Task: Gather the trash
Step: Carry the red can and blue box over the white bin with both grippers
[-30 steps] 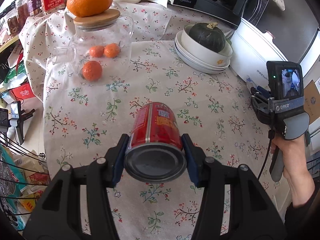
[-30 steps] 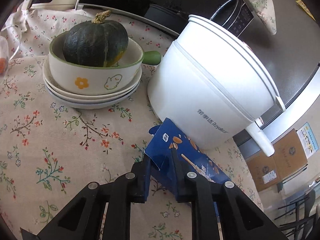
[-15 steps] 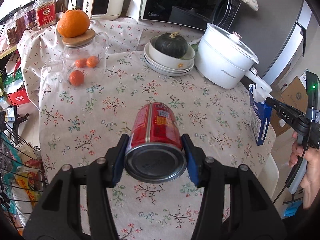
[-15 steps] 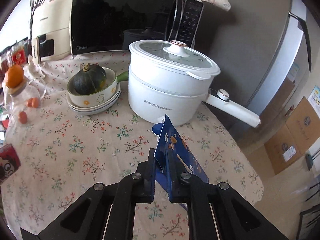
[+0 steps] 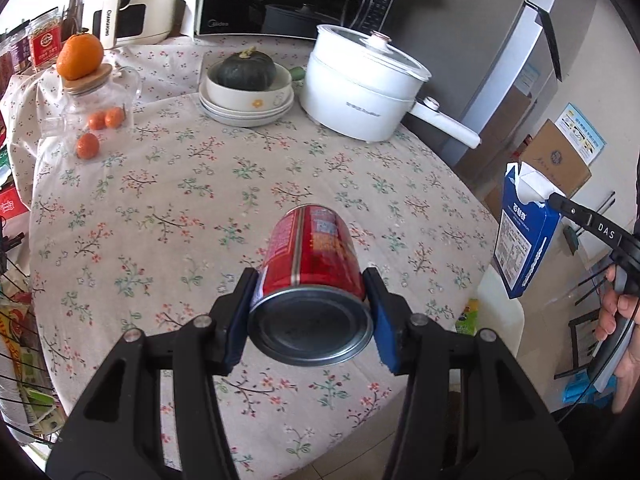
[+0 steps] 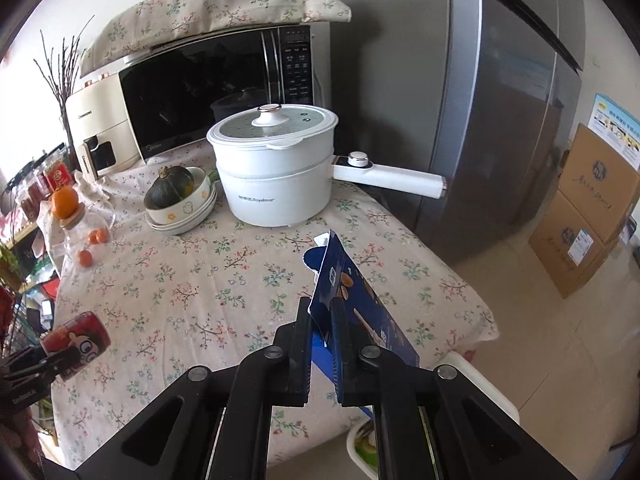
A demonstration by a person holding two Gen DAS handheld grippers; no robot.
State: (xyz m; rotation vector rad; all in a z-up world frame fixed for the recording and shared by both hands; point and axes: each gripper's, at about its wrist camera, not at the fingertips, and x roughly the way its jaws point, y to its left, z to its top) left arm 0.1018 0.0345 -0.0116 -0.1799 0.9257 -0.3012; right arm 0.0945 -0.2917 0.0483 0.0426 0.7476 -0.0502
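Holding both pieces above the desk [image 5: 168, 208], we are gripping the red can [image 5: 310, 264] lengthwise in left jaws, the blue carton [image 6: 352, 312] edgewise in right jaws.

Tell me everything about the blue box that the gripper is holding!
The blue box is a thin cardboard carton, printed with snack pictures on one face and small white text on another. Its top flap is torn open, showing white inside. The right gripper pinches it near the top between both fingers, so it hangs tilted in the air past the edge of the flowery table, touching nothing else.
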